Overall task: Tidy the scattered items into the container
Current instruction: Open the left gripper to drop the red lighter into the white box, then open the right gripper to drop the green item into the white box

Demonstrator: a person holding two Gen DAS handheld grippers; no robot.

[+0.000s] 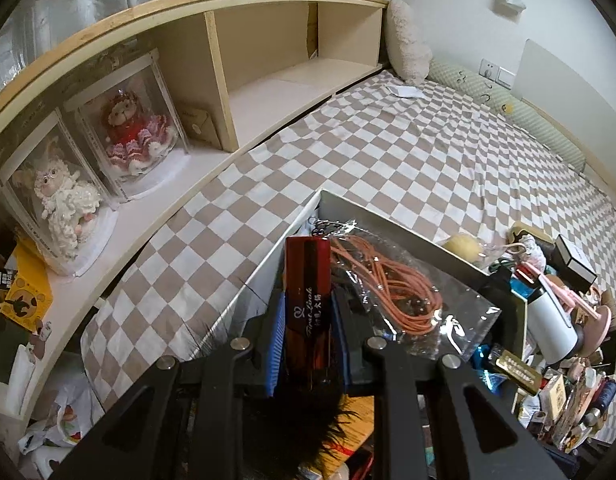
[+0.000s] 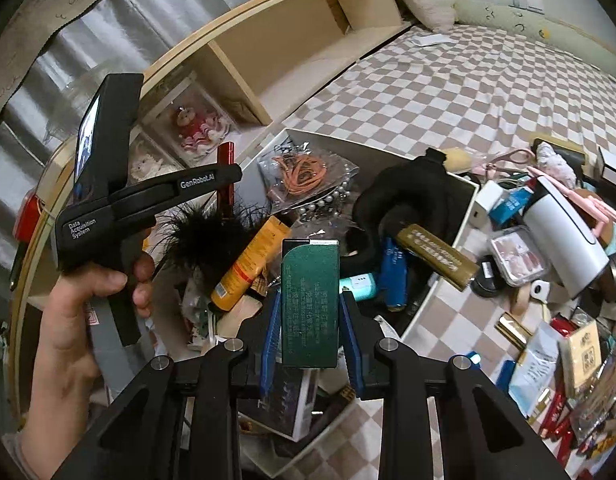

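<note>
- Grippers first: the right gripper (image 2: 310,320) pinches a green box (image 2: 310,300) by its long sides between blue pads, held upright over the near part of the container (image 2: 464,216); the left gripper (image 1: 308,336) pinches a dark red box (image 1: 307,304) the same way, above the container's near left edge.
- Both boxes look like light, stiff card; their glossy faces could slip, so a hold across the flat sides at mid-length suits them, without squeezing hard enough to crush.
- Container: a shallow white-walled box on the checkered bedspread (image 1: 388,152), already crowded with an orange tube (image 2: 248,264), a black feather tuft (image 2: 204,236), a black ring-shaped cushion (image 2: 388,204), a gold box (image 2: 440,256) and a clear bag of orange cord (image 1: 388,284).
- To the right, scattered clutter (image 2: 548,320) lies on the bed, including a white cylinder (image 2: 564,236).
- Hard to read: the boxes' small print, and what lies under the pile; the container's near wall is hidden behind the grippers.
- Far left, a wooden shelf (image 1: 268,40) holds boxed dolls.
</note>
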